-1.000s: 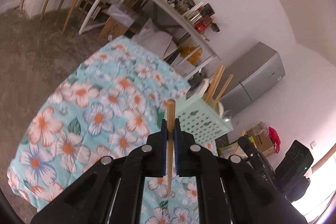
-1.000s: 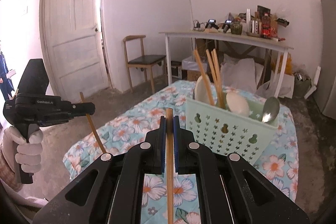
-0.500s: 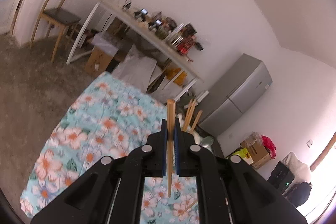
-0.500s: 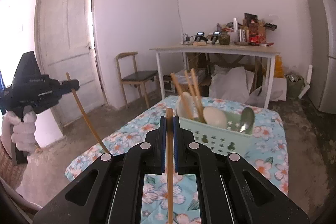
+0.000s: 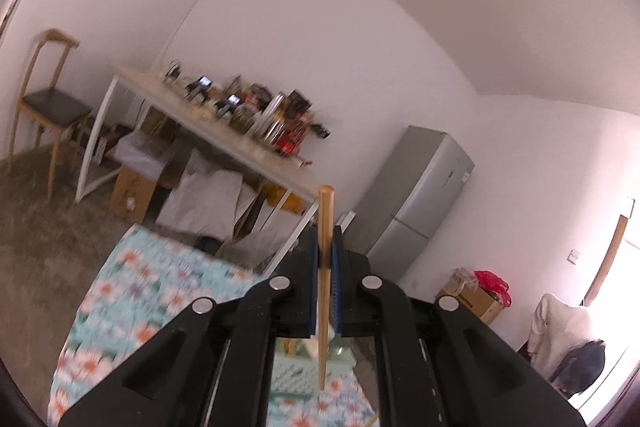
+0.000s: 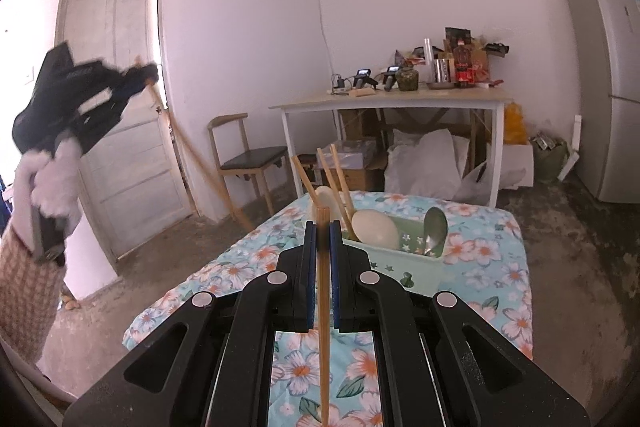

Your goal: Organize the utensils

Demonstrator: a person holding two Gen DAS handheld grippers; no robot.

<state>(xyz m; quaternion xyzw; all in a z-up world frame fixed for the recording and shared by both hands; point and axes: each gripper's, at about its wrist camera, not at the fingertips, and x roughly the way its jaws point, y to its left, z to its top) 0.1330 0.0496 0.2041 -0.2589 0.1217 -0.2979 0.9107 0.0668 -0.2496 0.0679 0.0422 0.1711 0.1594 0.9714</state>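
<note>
Each gripper is shut on one wooden chopstick. My left gripper [image 5: 326, 243] holds its chopstick [image 5: 324, 287] upright, high over the floral table, and shows blurred at upper left in the right wrist view as the left gripper [image 6: 146, 77] with its chopstick [image 6: 200, 159] slanting down. My right gripper [image 6: 320, 231] pinches another chopstick [image 6: 323, 307] just in front of the mint green basket [image 6: 400, 259]. The basket holds three chopsticks [image 6: 328, 175], two pale spoons [image 6: 374, 225] and a metal spoon [image 6: 434, 227]. In the left wrist view only a strip of the basket [image 5: 294, 379] shows beneath the fingers.
The table wears a turquoise flowered cloth [image 6: 488, 267]. Behind it stand a cluttered white side table [image 6: 392, 99], a wooden chair [image 6: 248, 159], a grey fridge [image 6: 608, 87] and a white door [image 6: 120, 131]. A person's gloved hand [image 6: 52, 175] grips the left tool.
The left gripper has risen with its chopstick, so its view now shows mostly wall and ceiling. The right gripper has drawn back a little and the basket looks smaller.
</note>
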